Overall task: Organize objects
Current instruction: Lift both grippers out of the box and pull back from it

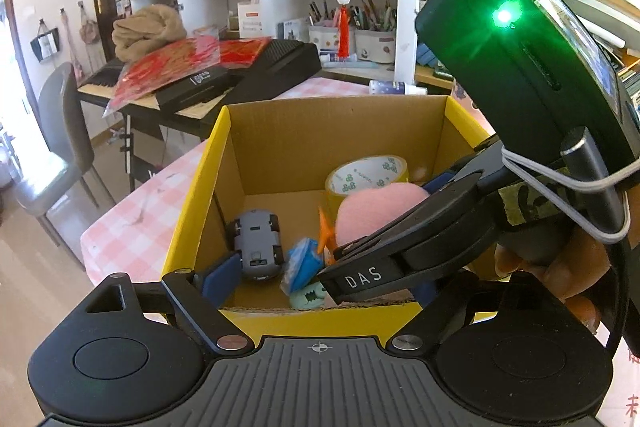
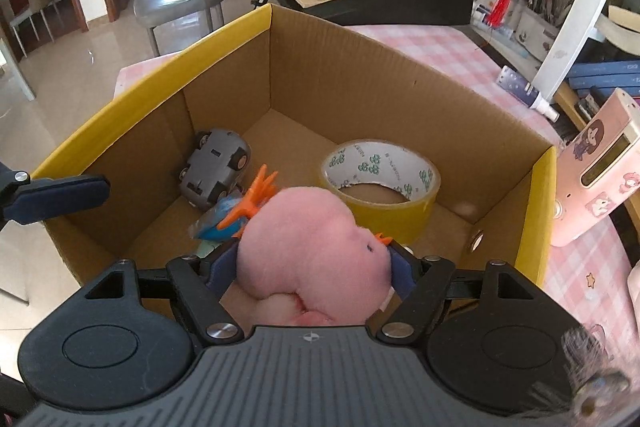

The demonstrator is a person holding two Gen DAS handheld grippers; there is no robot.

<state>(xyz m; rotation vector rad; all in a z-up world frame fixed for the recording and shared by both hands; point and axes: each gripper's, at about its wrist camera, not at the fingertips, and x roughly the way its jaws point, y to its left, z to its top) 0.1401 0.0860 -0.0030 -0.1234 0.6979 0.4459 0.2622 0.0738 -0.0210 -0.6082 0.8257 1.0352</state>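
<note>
Left gripper (image 1: 320,281) hung released at box (image 2: 152,83) rim. Inside already: toy car (image 2: 214,169), blue toy (image 2: 218,223), tape roll (image 2: 380,183). Right gripper (image 2: 312,273) clenched pink plush (image 2: 316,251) over box, not dropped. Pink device (image 2: 596,183) outside, probably left.

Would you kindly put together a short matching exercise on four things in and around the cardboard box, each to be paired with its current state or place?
Column one:
1. pink plush toy
2. grey toy car
3. roll of tape
4. left gripper

Column two:
a. lying flat on the box floor, hole facing up
b. open, empty, at the near wall of the box
c. clamped between the right gripper fingers
d. turned over, underside and wheels showing

Pairs: 1-c, 2-d, 3-a, 4-b
</note>
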